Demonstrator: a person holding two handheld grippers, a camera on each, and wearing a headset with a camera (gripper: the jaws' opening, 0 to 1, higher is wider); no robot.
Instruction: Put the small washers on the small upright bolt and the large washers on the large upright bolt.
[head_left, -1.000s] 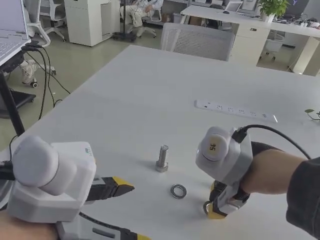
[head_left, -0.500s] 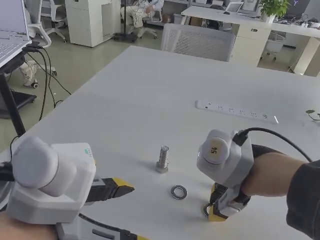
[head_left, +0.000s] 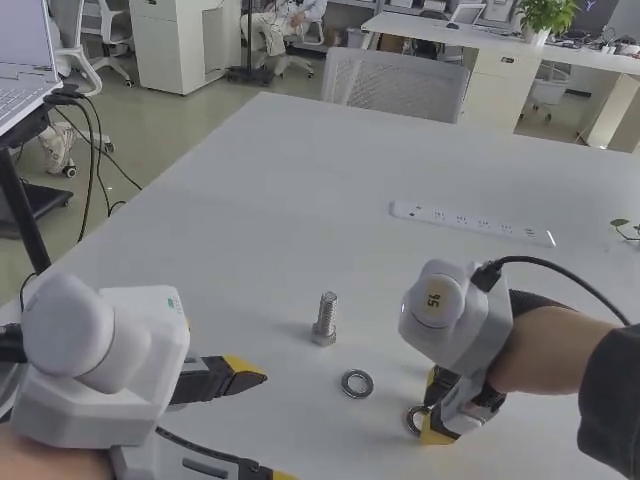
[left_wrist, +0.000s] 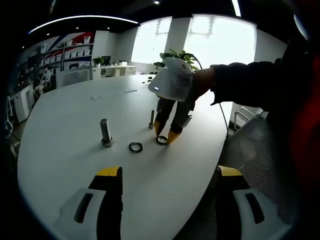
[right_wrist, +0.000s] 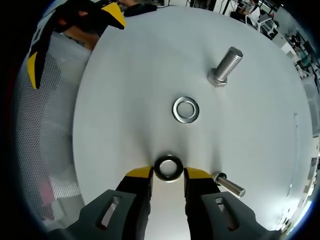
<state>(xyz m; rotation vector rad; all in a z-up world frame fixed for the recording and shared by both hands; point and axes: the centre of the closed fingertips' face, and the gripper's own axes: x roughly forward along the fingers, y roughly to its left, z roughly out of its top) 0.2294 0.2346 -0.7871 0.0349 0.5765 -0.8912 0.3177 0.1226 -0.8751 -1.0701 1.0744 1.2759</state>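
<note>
White table (head_left: 300, 180) with a power strip (head_left: 470, 221) lying flat toward its far right. Beyond the far edge, a grey mesh chair (head_left: 395, 85). Off left, a laptop (head_left: 20, 60), black cables (head_left: 95, 140) hanging below.

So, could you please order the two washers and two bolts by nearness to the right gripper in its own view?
1. Dark washer, between the jaws.
2. Small bolt, beside the jaw.
3. Loose washer, ahead.
4. Large bolt, farthest, upper right.
</note>
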